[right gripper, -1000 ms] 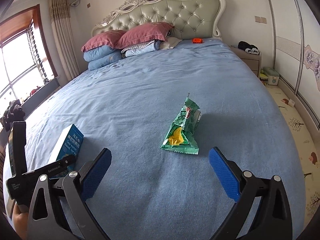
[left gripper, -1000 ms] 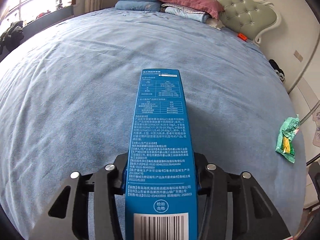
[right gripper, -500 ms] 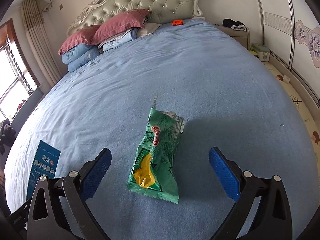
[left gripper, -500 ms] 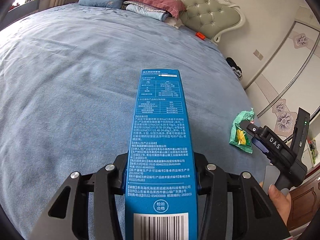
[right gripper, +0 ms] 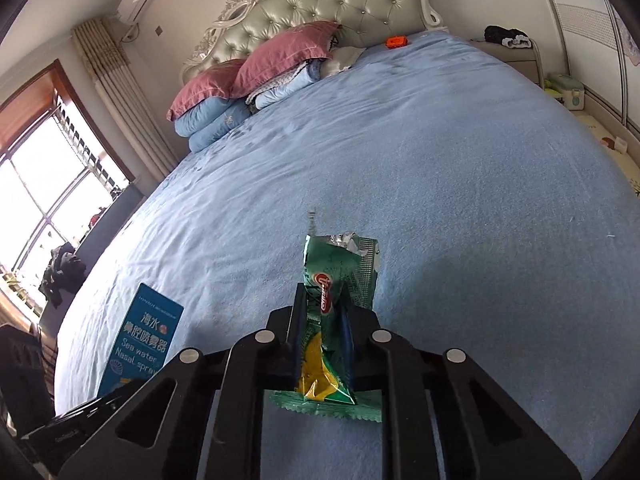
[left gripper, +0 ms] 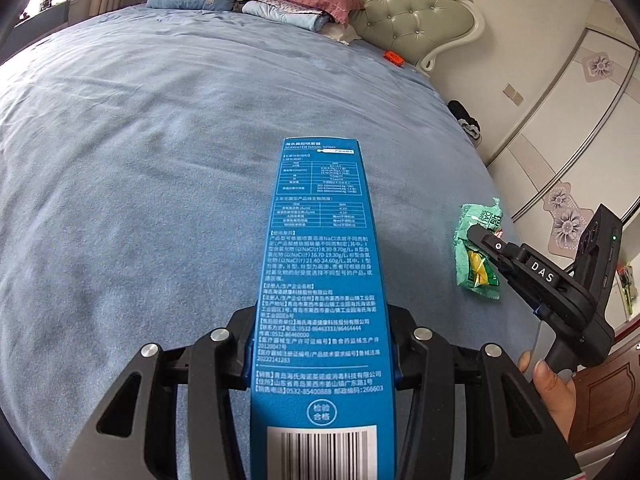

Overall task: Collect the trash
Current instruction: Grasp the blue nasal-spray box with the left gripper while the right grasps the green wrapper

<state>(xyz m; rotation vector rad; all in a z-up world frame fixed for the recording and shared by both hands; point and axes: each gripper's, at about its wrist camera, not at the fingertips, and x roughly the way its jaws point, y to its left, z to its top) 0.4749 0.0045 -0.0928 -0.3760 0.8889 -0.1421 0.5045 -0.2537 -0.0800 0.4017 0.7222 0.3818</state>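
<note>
My left gripper (left gripper: 322, 344) is shut on a long blue nasal-spray box (left gripper: 322, 264) and holds it just above the blue bed cover. The box also shows at the lower left of the right wrist view (right gripper: 144, 344). My right gripper (right gripper: 322, 320) is shut on a green snack wrapper (right gripper: 336, 276) with a yellow patch, which lies on the bed. In the left wrist view the wrapper (left gripper: 474, 256) sits at the right with the right gripper (left gripper: 486, 246) closed on it, held by a hand.
The blue bed cover (right gripper: 440, 168) fills both views. Pink and blue pillows (right gripper: 256, 80) are stacked by the tufted headboard (right gripper: 332, 4). A small orange object (right gripper: 396, 41) lies near the headboard. A nightstand (right gripper: 516, 54) and wardrobe doors (left gripper: 568, 168) stand on the right side.
My right gripper moved forward over the green wrapper and shut on it. The left gripper kept its hold on the box and swung a little.
</note>
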